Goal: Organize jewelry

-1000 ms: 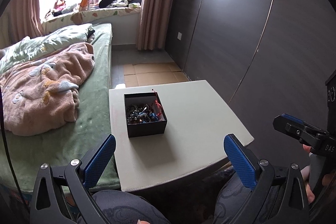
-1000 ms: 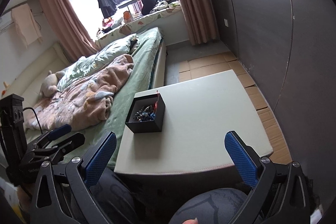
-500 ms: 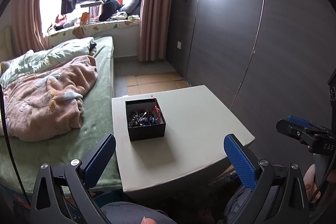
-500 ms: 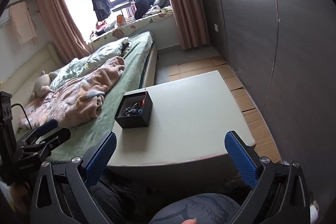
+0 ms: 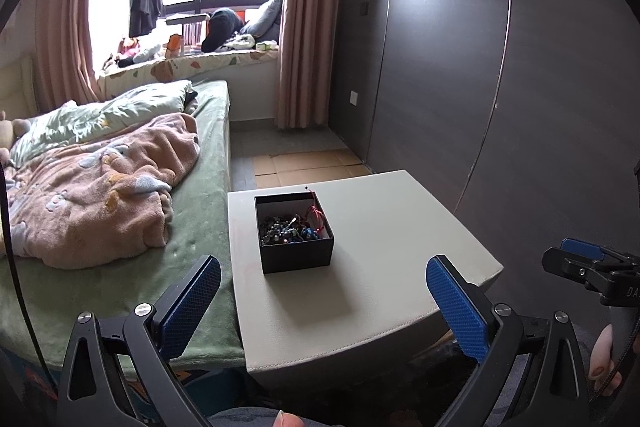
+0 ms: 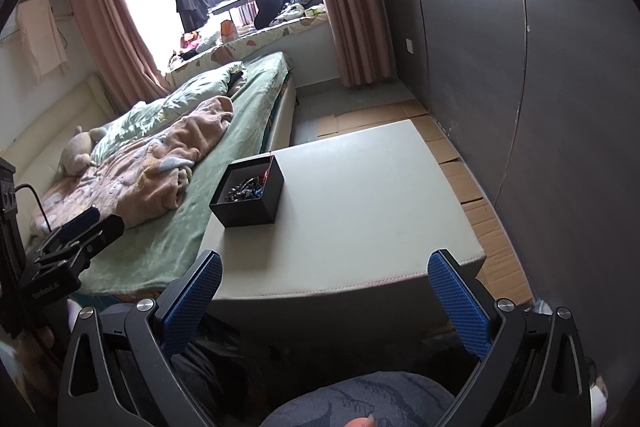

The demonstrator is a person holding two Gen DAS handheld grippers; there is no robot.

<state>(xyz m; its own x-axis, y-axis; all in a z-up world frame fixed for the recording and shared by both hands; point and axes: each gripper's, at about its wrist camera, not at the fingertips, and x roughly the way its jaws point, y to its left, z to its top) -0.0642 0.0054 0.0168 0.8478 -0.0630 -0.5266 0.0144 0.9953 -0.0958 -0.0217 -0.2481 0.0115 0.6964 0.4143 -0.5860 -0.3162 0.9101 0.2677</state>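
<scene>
The left tool [image 5: 323, 301] hangs low in front of the table [image 5: 384, 291] with its blue-padded fingers [image 5: 191, 303] spread wide and nothing between them. The right tool [image 6: 325, 301] is likewise spread and empty, held short of the table's near edge; in the left wrist view its black body shows the letters "DA", the rest cut off by the frame. Over the left tool in the right wrist view there is small white print that I cannot read, the view being too blurred.

Farther on, the open black jewelry box [image 5: 295, 231] stands upright on the table's left part, close to the edge beside the bed [image 5: 200, 227]. It looks about square, so no long axis is clear; its open top faces up. Inside lies a tangle of beaded jewelry [image 5: 286, 230], with a red cord [image 5: 316, 213] rising over the right rim. Beyond, a pink blanket [image 5: 100, 199] lies crumpled on the bed.
</scene>
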